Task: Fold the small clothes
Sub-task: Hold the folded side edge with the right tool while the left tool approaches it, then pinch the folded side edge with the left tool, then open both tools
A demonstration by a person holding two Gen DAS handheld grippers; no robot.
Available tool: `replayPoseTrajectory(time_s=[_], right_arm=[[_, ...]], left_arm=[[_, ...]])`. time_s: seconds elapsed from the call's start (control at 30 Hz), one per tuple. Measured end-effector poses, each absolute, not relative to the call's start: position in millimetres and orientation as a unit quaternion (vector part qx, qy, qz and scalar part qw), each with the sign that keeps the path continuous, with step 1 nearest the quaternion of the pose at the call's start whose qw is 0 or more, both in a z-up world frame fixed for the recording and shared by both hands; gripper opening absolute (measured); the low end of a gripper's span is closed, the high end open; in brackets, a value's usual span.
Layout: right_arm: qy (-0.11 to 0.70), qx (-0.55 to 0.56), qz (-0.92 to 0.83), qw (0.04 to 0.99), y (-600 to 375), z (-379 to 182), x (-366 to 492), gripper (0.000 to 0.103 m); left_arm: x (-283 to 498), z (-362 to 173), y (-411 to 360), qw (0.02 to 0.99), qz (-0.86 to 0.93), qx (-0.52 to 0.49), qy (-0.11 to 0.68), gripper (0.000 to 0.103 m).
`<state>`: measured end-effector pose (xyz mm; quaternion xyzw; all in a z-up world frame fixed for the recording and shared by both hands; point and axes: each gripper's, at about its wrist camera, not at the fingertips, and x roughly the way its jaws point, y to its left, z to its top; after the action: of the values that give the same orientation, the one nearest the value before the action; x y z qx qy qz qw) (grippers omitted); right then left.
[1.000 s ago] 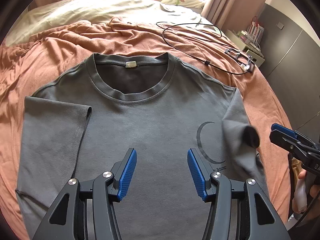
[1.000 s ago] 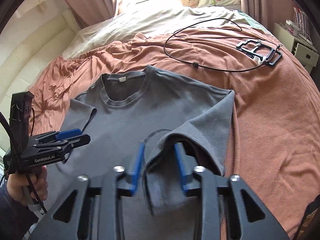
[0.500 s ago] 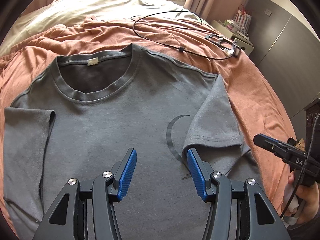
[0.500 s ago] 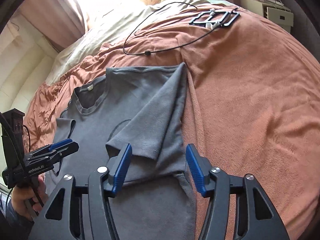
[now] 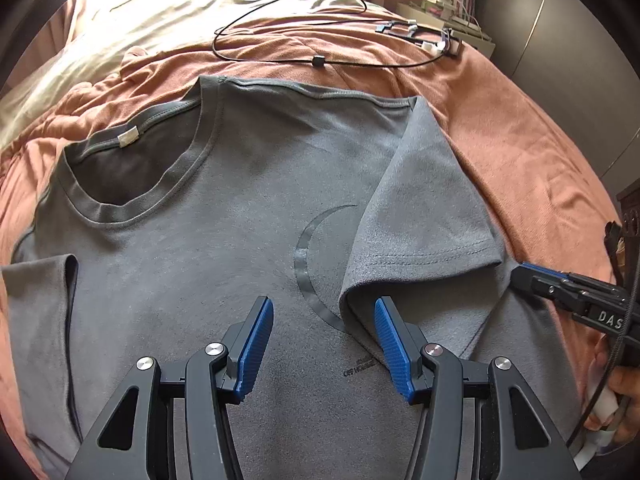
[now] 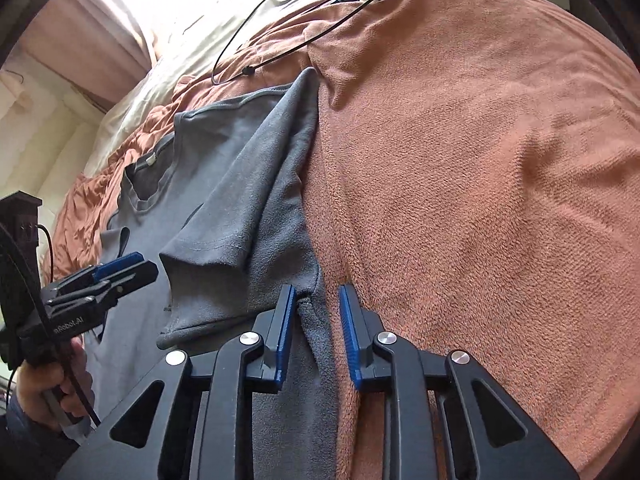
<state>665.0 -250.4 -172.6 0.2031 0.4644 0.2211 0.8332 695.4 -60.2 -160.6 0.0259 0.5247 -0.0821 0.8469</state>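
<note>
A grey T-shirt [image 5: 224,208] lies face up on the orange bedspread [image 5: 520,140]. Its right sleeve [image 5: 424,208] is folded inward over the chest, by the crescent print. My left gripper [image 5: 324,308] hovers open over the shirt's front; its right finger is beside the sleeve's corner, and nothing is between the jaws. In the right wrist view my right gripper [image 6: 317,294] sits low at the shirt's [image 6: 240,152] side edge below the sleeve [image 6: 224,216]. Its jaws are closing with that edge between them, and a gap still shows at the right pad.
A black cable [image 5: 280,60] loops across the bed beyond the collar, next to a black frame-like item [image 5: 420,36]. A cream blanket [image 5: 120,28] lies further back. A cabinet [image 5: 452,12] stands at the far right. A person's hand [image 6: 40,392] holds each gripper handle.
My right gripper let go of the sleeve, which now lies flat on the chest. It then sank to the shirt's side edge and narrowed. My left gripper drifted right toward the sleeve.
</note>
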Motion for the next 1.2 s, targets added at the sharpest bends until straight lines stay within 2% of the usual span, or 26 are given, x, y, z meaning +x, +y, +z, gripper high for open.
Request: replayPoseTrajectory(time_s=[0.33, 0.47, 0.5, 0.6, 0.63, 0.67, 0.87, 1.1, 1.2], right_arm=[[0.439, 0.229, 0.238, 0.836, -264, -184, 654, 0.015], [0.434, 0.190, 0.236, 0.849, -260, -181, 647, 0.015], [0.430, 0.186, 0.237, 0.851, -260, -181, 645, 0.016], [0.420, 0.196, 0.247, 0.851, -261, -180, 641, 0.016], [0.416, 0.201, 0.251, 0.850, -264, -179, 639, 0.016], [0.414, 0.209, 0.257, 0.848, -266, -178, 638, 0.019], [0.406, 0.231, 0.269, 0.842, -280, -179, 632, 0.019], [0.398, 0.245, 0.270, 0.842, -287, -177, 631, 0.019], [0.392, 0.245, 0.276, 0.842, -288, -174, 627, 0.019]], left_arm=[[708, -177, -86, 0.852, -0.062, 0.134, 0.502, 0.060], [715, -176, -93, 0.859, -0.055, 0.154, 0.484, 0.060], [716, -176, -94, 0.860, -0.055, 0.153, 0.484, 0.057], [720, -177, -88, 0.858, -0.050, 0.117, 0.497, 0.031], [722, -177, -84, 0.858, -0.051, 0.094, 0.502, 0.028], [723, -176, -80, 0.858, -0.048, 0.079, 0.506, 0.027], [726, -172, -61, 0.850, -0.028, 0.007, 0.527, 0.030], [713, -156, -46, 0.848, -0.008, 0.022, 0.530, 0.032], [708, -150, -43, 0.843, -0.012, 0.029, 0.536, 0.038]])
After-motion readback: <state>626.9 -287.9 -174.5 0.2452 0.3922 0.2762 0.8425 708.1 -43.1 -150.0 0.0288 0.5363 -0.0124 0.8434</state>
